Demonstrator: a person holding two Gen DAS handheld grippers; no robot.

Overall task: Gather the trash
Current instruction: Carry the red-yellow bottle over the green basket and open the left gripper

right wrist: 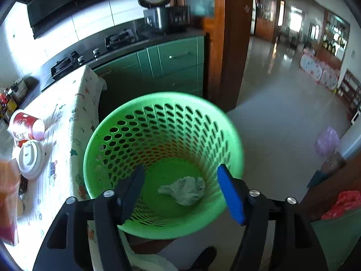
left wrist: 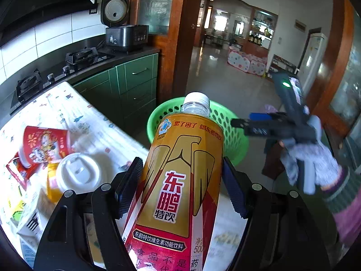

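Left wrist view: the left gripper (left wrist: 182, 187) is clamping the gold-and-red plastic drink bottle (left wrist: 180, 180), cap forward, aiming at the green perforated plastic basket (left wrist: 237, 140) just beyond. Right gripper (right wrist: 180, 192), jaws apart and empty, is hovering over that basket, crumpled grey wrapper (right wrist: 183, 189) lying below its fingertips

left gripper (left wrist: 182, 180) grips bottle (left wrist: 180, 180) | basket (left wrist: 234, 135) behind | table cups blurred, perhaps two

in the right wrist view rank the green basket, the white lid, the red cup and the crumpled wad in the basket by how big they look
1. Green basket, by far the largest.
2. Crumpled wad.
3. White lid and red cup: they look much alike and close to the wad; fisheye edge stretch leaves the order unsure.
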